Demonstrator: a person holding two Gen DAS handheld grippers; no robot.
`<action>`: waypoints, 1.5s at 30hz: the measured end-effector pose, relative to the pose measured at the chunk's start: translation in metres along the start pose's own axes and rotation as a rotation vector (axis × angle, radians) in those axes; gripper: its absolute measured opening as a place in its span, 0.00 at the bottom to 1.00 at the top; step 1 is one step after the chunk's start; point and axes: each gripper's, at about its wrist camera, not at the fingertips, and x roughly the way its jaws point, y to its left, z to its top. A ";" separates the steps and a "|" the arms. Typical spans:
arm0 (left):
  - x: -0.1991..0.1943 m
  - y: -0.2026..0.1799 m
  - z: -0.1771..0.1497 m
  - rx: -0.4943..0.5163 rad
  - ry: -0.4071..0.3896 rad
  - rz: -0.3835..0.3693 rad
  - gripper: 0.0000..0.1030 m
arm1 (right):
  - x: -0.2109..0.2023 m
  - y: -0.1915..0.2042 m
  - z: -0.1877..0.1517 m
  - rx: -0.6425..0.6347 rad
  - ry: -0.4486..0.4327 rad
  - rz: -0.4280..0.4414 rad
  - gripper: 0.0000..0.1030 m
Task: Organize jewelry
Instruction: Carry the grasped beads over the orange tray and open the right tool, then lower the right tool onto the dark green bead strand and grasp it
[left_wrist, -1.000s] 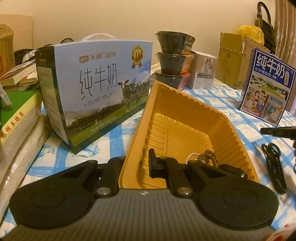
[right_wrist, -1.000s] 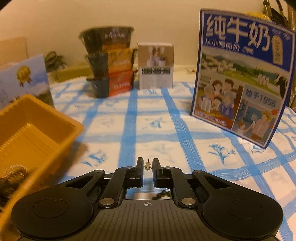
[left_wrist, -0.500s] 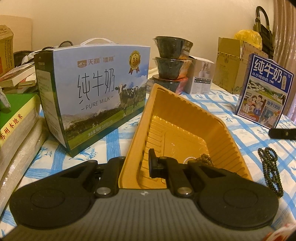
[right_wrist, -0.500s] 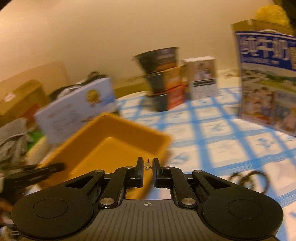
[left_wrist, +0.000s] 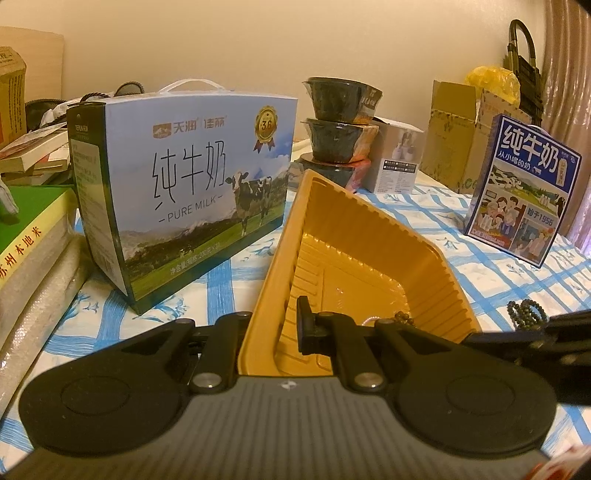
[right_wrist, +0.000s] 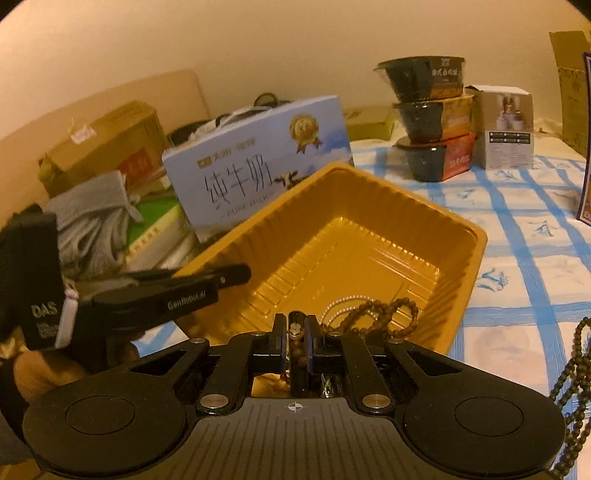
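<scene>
From the left wrist, the left gripper (left_wrist: 271, 326) is clamped on the near wall of the yellow tray (left_wrist: 373, 229), steadying it on the checked cloth (left_wrist: 221, 288). From the right wrist, the right gripper (right_wrist: 295, 330) pinches a tiny earring stud (right_wrist: 294, 327) above the tray's near edge, over the brown bead bracelet (right_wrist: 380, 310). The stud looks featherlight, stiff and slippery; gripping its post seems safest.

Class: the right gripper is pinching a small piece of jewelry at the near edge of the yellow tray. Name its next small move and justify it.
Probably ease forward over the yellow tray and open. The right gripper pinches a small stud above the near rim, beads already lie inside, and the left gripper clamps the tray wall steady.
</scene>
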 end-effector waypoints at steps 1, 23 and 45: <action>0.000 0.000 0.000 0.000 0.000 -0.001 0.09 | 0.002 0.000 0.000 0.003 0.006 -0.004 0.09; -0.002 -0.001 0.003 -0.008 -0.005 -0.018 0.09 | 0.021 -0.003 0.004 0.024 -0.002 -0.096 0.09; -0.002 -0.002 0.003 -0.005 -0.012 -0.019 0.09 | 0.005 -0.008 0.013 0.113 -0.139 -0.137 0.58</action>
